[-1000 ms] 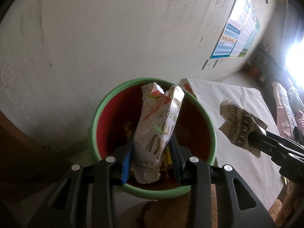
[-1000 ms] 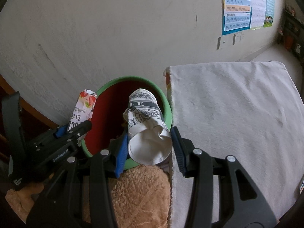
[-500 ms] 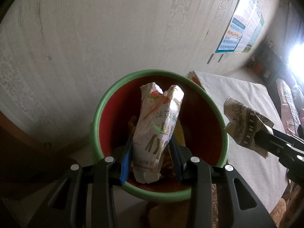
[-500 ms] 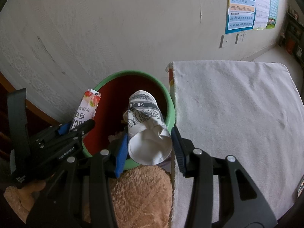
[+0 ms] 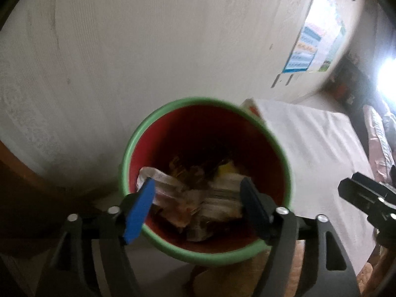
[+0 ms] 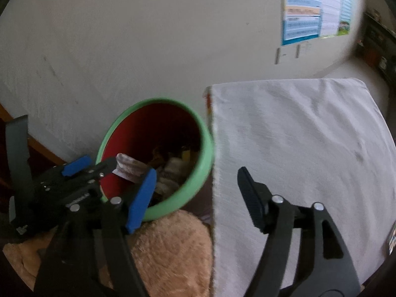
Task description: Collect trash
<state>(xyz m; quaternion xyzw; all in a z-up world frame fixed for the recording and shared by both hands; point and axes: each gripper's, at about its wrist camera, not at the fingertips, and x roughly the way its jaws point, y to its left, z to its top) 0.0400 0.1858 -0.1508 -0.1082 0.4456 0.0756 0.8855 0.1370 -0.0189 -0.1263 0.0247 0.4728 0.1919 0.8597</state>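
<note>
Since last look: both wrappers have left the fingers and now lie down in the bin with the other scraps
Left gripper (image 5: 198, 205): jaws spread wide, nothing between them, hovering right over the near rim of the bin
Right gripper (image 6: 195, 195): also spread apart and empty, blue pad over the bin's near edge, black pad out over the white cloth
Trash bin (image 5: 148, 133): green rim, red inside, sits on the floor against the wall, touching or just beside the cloth-covered surface
Trash (image 5: 210, 198): crumpled wrappers piled at the bottom, pretty blurry, a yellow bit further back
White cloth (image 6: 297, 136): covers the flat surface to the right of the bin
Fuzzy tan thing (image 6: 173, 247): plush-looking, sits just below the bin on the near side
Wall poster (image 6: 314, 10): blue and white, up on the wall well behind
</note>
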